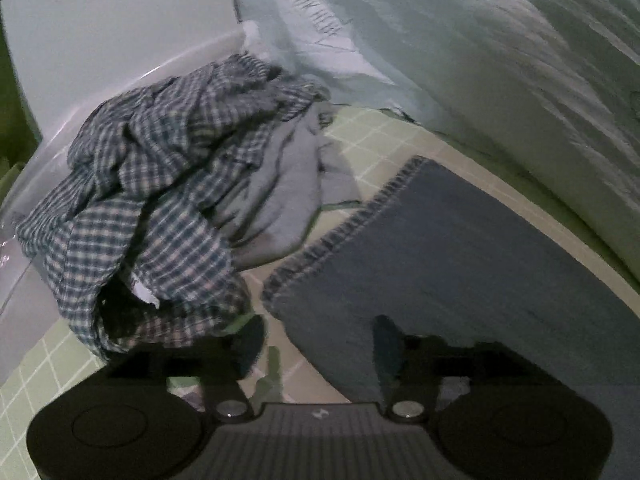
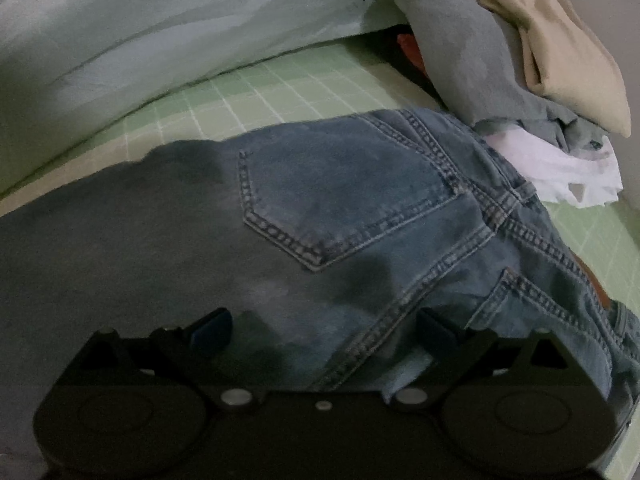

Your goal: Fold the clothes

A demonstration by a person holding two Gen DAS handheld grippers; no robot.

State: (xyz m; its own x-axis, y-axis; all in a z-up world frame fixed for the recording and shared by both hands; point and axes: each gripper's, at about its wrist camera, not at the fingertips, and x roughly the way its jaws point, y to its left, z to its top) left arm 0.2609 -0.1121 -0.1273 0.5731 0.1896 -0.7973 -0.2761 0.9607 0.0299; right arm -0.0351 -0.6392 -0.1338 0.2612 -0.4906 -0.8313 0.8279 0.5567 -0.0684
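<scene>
- The jeans (image 2: 340, 216) lie flat on the green checked bed sheet (image 2: 256, 96), seat side up with one back pocket (image 2: 340, 192) showing; the left wrist view shows their hem end (image 1: 460, 248) spread on the same sheet.
- The right gripper (image 2: 324, 330) hovers low over the seat of the jeans, jaws wide and holding nothing.
- The left gripper (image 1: 318, 344) sits at the hem end, jaws also spread wide with nothing between them; one finger lies over the denim edge, the other beside it.
- Judged step: the jeans are laid out and a fold is about to begin. The next move calls for each gripper to pinch its end of the denim and bring hem toward waistband.
- Unfolded pile near the left gripper: one plaid shirt (image 1: 160, 168) heaped over one grey garment (image 1: 288, 192).
- Second pile beyond the waistband: one grey piece (image 2: 460, 52), one beige piece (image 2: 560, 56), one white piece (image 2: 560, 172).
- A pale blanket (image 2: 160, 20) lies bunched along the far side.
</scene>
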